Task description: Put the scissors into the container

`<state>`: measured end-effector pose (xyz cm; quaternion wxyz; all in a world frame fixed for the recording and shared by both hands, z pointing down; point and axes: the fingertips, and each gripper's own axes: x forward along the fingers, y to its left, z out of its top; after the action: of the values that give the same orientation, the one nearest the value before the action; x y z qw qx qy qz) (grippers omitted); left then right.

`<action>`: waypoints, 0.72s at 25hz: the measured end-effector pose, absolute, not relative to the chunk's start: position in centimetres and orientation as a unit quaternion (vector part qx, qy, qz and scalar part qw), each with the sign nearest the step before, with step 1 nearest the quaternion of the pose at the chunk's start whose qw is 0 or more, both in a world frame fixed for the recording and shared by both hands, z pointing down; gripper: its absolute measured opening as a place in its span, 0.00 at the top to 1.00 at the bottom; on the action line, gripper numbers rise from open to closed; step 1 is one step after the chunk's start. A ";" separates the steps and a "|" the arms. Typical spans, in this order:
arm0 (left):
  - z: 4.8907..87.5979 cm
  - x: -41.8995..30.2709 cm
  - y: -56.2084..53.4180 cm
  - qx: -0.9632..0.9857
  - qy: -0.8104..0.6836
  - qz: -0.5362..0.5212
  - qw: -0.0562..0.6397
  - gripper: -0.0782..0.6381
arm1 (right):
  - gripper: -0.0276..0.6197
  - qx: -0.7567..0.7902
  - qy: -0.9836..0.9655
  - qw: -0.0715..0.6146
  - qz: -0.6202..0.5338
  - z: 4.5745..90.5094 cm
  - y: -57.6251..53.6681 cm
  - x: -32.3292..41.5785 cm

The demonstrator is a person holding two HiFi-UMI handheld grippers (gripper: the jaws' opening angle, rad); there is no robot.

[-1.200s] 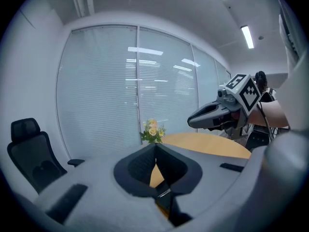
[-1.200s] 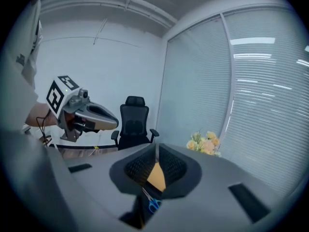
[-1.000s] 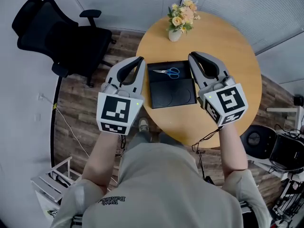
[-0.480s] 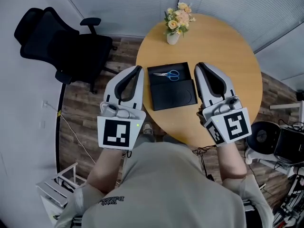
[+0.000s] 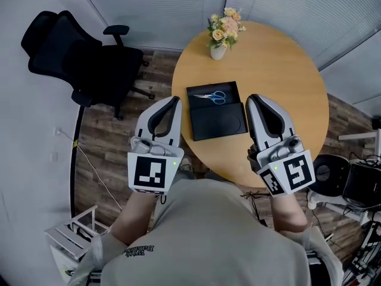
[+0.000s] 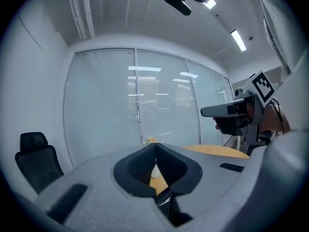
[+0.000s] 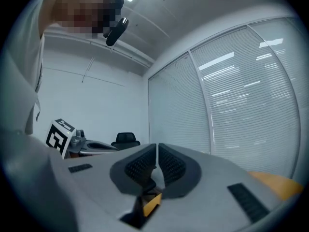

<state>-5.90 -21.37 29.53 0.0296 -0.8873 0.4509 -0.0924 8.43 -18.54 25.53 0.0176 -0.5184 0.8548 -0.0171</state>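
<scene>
Blue-handled scissors (image 5: 211, 96) lie in the far half of a black open container (image 5: 216, 119) on the round wooden table (image 5: 280, 70). My left gripper (image 5: 175, 100) is held off the table's near left edge, jaws shut and empty. To the container's right, my right gripper (image 5: 252, 99) hovers over the table's near part, also shut with nothing held. Both point away from me and stand apart from the container. In the left gripper view the left gripper (image 6: 155, 146) shows closed tips; in the right gripper view the right gripper (image 7: 157, 148) does too.
A white vase of flowers (image 5: 221, 30) stands at the table's far side. A black office chair (image 5: 77, 58) sits on the wood floor to the left. Cables and dark equipment (image 5: 351, 186) lie at the right; a white rack (image 5: 71, 234) is at lower left.
Both grippers have drawn back toward me and away from the container. The scissors stay in the container.
</scene>
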 end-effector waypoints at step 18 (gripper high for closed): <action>29.9 -5.3 -20.1 -0.897 0.430 -0.098 0.031 0.86 | 0.90 -0.510 0.860 -0.023 0.014 25.7 -17.7 7.2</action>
<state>-5.27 -20.14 29.93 0.0306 -0.8970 0.4300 -0.0975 7.19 -17.68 25.66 -0.0234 -0.5104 0.8595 0.0143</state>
